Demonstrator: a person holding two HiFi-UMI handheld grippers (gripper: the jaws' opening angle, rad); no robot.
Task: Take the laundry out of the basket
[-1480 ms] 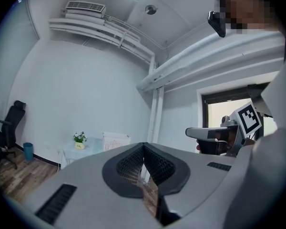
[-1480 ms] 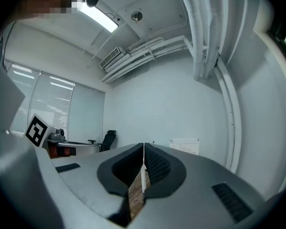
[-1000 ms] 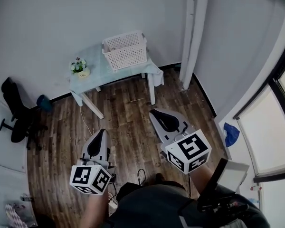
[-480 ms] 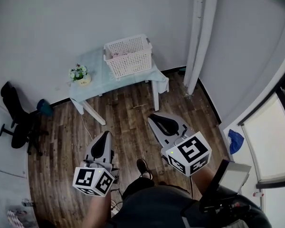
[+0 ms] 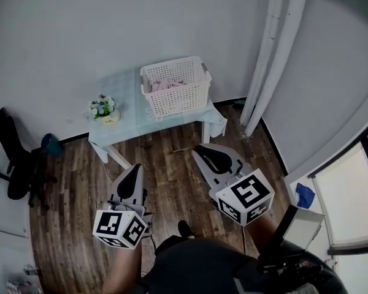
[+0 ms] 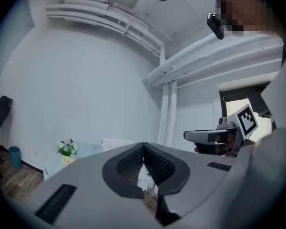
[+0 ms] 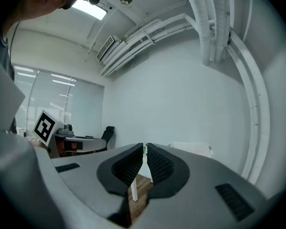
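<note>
The laundry (image 5: 167, 85) is a low heap of pale pink cloth lying in the basket (image 5: 178, 98). It sits below the rim and fills only the bottom. The basket is white plastic with latticed walls and stands upright on the right end of the table (image 5: 126, 106), far from the person. The table is small and white-legged, under a pale green cloth, and is pushed against the far wall (image 5: 80, 35). A little pot of flowers (image 5: 103, 108) stands on its left end, well apart from the basket. The floor (image 5: 172, 179) is dark wood plank. The wall is plain white, and white pipes (image 5: 281, 48) run up the corner to the right of the table. A black office chair (image 5: 12, 161) stands at the far left, with a small blue object (image 5: 51, 144) on the floor near it. Both grippers are held near the person, over the floor and well short of the table. The left gripper (image 5: 135, 168) has its jaws together at the tips with nothing between them. The right gripper (image 5: 202, 149) is likewise closed and empty, with only a thin slit between its black ribbed pads (image 7: 126, 163).
</note>
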